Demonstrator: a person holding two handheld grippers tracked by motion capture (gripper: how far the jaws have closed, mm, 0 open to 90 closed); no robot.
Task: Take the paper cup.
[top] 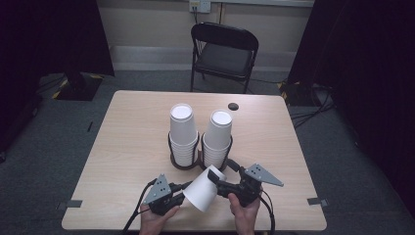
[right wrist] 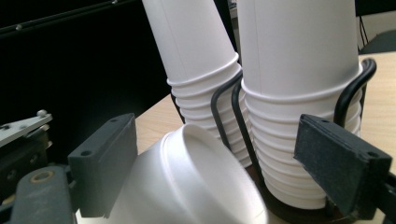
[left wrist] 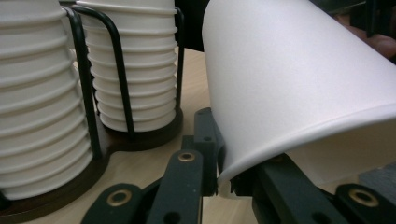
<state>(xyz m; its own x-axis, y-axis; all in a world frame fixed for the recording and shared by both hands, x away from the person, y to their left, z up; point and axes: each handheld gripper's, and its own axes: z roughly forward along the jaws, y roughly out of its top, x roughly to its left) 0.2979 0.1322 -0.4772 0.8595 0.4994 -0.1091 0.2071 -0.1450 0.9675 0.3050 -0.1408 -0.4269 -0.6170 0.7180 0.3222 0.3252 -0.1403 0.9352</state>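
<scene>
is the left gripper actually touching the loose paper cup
Touching. In the left gripper view the left gripper has its jaws pinched shut on the rim of the loose paper cup, the rim wall squeezed flat between the pads with no gap.

2 black grippers — left gripper (top: 182, 192), right gripper (top: 221, 172) — are topped by grey 3-cornered plates, screw-studded; black cables are trailed.

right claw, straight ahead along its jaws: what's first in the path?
Probably the loose paper cup: its closed base sits between the right claw jaws, which stand apart from it. Past that, the stacked cups in the black wire holder. Depth between cup and stack is unclear.
</scene>
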